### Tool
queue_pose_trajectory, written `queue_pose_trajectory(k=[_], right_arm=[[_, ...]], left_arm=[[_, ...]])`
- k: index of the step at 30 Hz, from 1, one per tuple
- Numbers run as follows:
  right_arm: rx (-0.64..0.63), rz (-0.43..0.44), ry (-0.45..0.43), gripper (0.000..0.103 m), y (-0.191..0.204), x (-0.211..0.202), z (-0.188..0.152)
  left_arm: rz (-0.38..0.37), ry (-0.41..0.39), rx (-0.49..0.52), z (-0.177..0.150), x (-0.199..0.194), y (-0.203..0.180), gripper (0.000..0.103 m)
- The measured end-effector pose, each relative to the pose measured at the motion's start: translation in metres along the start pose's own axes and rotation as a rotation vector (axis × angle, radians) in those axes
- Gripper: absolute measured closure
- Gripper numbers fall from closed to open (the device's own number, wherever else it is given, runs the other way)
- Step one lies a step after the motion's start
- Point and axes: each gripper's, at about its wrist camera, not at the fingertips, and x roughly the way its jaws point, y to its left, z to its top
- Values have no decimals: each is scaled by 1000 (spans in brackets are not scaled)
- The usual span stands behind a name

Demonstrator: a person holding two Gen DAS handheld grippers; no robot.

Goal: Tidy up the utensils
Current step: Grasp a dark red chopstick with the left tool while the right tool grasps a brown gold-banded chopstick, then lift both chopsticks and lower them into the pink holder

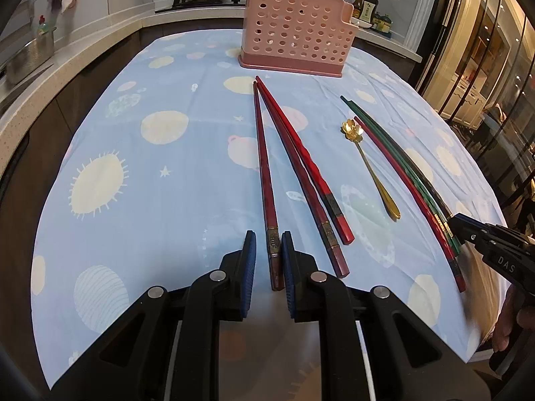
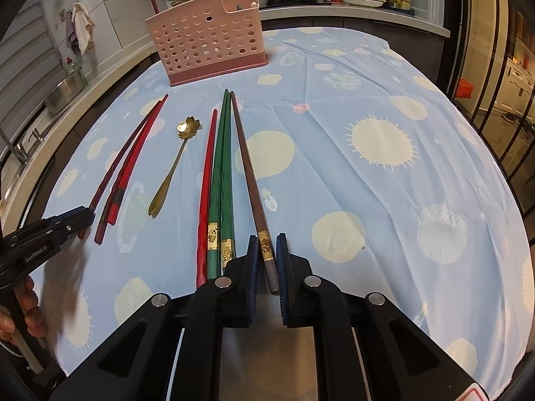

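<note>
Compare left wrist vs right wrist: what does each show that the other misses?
Left wrist only: left gripper closed on a dark red chopstick.
Right wrist only: right gripper closed on a brown chopstick, and the far right stretch of cloth.
Both: pink holder, gold spoon, green chopsticks, blue tablecloth.

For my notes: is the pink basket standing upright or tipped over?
Upright. The pink basket stands on its flat base on the tablecloth, open top upward.
</note>
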Motion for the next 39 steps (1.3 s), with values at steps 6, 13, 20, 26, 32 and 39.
queue_pose_trajectory(k=[6, 13, 20, 26, 32, 39], right_arm=[[-3, -3, -6, 96, 0, -5, -3], [-2, 4, -40, 96, -1, -23, -1], [11, 29, -105, 96, -2, -50, 9], [23, 61, -193, 96, -4, -81, 29], [6, 68, -303, 96, -1, -110, 63], [-16, 77, -413, 96, 2, -138, 100]], left_arm=[[-24, 7, -20, 0, -2, 3, 88], [-93, 28, -85, -4, -8, 12, 95], [-95, -27, -78, 1, -35, 11, 95], [-94, -141, -61, 22, -79, 13, 95], [-79, -274, -23, 57, -114, 12, 97], [-38, -374, 10, 102, -129, 13, 97]])
